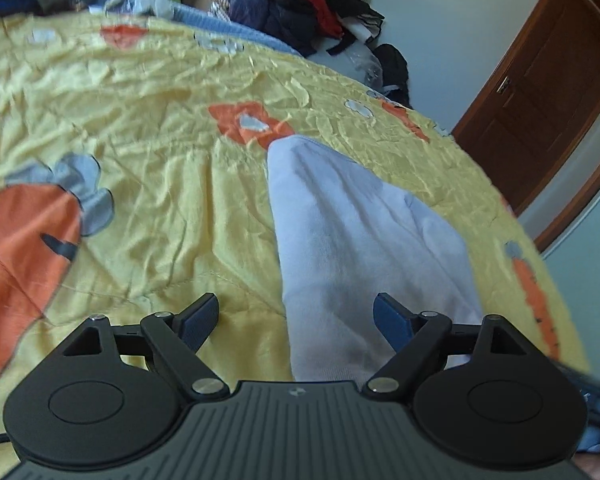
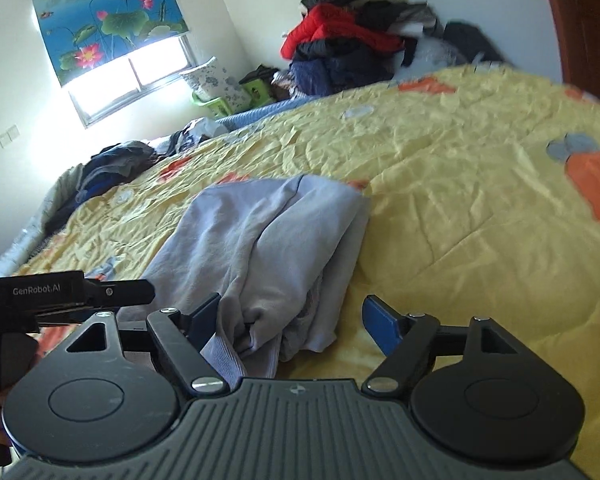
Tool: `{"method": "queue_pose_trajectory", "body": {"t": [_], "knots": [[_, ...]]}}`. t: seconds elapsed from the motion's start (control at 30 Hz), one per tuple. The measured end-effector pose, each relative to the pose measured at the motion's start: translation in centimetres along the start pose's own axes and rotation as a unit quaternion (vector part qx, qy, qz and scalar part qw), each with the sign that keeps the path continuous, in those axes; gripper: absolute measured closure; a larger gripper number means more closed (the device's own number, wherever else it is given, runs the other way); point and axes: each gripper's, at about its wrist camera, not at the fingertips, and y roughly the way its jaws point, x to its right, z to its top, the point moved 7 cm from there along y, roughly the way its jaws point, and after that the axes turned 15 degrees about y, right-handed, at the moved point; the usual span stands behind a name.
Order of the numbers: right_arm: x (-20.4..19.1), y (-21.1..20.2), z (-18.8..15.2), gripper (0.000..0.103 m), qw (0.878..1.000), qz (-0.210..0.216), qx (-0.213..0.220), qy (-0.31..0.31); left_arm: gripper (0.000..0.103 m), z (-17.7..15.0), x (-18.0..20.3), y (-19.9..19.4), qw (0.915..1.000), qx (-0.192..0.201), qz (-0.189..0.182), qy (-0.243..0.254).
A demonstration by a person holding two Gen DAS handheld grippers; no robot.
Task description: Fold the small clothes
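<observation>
My left gripper (image 1: 296,318) hangs wide open over the pale lavender garment (image 1: 352,240); my right gripper (image 2: 290,320) gapes too, cloth between its fingers, unpinched. The garment lies bunched on the yellow quilt (image 2: 460,184). Beyond, a clothes heap (image 2: 348,52) against the wall.

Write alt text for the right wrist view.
A crumpled pale garment lies on a yellow quilt, between the open fingers of the right gripper. The left gripper pokes in at left; clothes are piled by the far wall.
</observation>
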Motion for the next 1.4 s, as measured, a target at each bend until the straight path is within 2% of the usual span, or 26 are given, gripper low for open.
{"method": "queue_pose_trajectory", "body": {"t": [0.17, 0.37, 0.43, 0.53, 0.6, 0.63, 0.67, 0.7, 0.77, 0.83, 0.93, 1.07, 1.23, 1.33, 1.4], "knots": [[-0.3, 1.6, 0.6, 0.021, 0.999, 0.045, -0.024, 0.017, 0.018, 0.9, -0.2, 1.1, 0.9988, 0.001, -0.047, -0.011], [-0.3, 4.0, 2.1, 0.023, 0.992, 0.104, -0.043, 0.062, 0.018, 2.3, 0.2, 3.0, 0.9964, 0.010, -0.084, -0.008], [-0.3, 5.0, 2.7, 0.025, 0.988, 0.126, -0.049, 0.080, 0.019, 2.9, 0.1, 3.8, 0.9950, 0.015, -0.096, -0.021], [-0.6, 6.1, 3.2, 0.035, 0.986, 0.134, -0.057, 0.081, 0.020, 3.2, 0.1, 4.5, 0.9935, 0.022, -0.106, -0.033], [-0.9, 6.8, 3.3, 0.045, 0.986, 0.134, -0.062, 0.079, 0.034, 3.2, 0.2, 4.7, 0.9945, 0.024, -0.099, -0.026], [-0.8, 7.0, 3.3, 0.049, 0.986, 0.131, -0.063, 0.081, 0.049, 3.1, 0.3, 4.7, 0.9956, 0.022, -0.090, -0.018], [-0.6, 7.3, 3.4, 0.061, 0.986, 0.126, -0.064, 0.089, 0.060, 3.1, 0.3, 4.8, 0.9965, 0.019, -0.080, -0.011], [-0.2, 7.4, 3.5, 0.067, 0.985, 0.125, -0.065, 0.099, 0.063, 3.0, 0.2, 4.8, 0.9972, 0.018, -0.072, -0.007], [0.2, 7.4, 3.5, 0.069, 0.983, 0.128, -0.067, 0.112, 0.073, 2.9, 0.0, 4.9, 0.9968, 0.019, -0.077, -0.014], [0.0, 7.3, 3.4, 0.071, 0.985, 0.120, -0.063, 0.105, 0.077, 2.8, 0.0, 4.8, 0.9963, 0.027, -0.079, -0.018], [-0.6, 7.1, 3.1, 0.072, 0.987, 0.113, -0.055, 0.104, 0.081, 2.8, 0.5, 4.0, 0.9972, 0.044, -0.060, 0.003], [-1.9, 6.5, 3.7, 0.074, 0.985, 0.132, -0.044, 0.105, 0.085, 3.7, 0.9, 1.9, 0.9963, 0.071, -0.039, 0.031], [-4.9, 6.8, 4.8, 0.074, 0.982, 0.160, -0.042, 0.089, 0.086, 5.9, -0.4, -1.2, 0.9932, 0.104, -0.003, 0.052], [-6.5, 7.7, 5.3, 0.074, 0.981, 0.167, -0.043, 0.085, 0.086, 6.9, -2.1, -1.9, 0.9932, 0.106, 0.019, 0.043], [-6.9, 8.9, 5.3, 0.074, 0.983, 0.156, -0.046, 0.082, 0.086, 7.2, -3.7, -1.0, 0.9959, 0.082, 0.031, 0.026]]}}
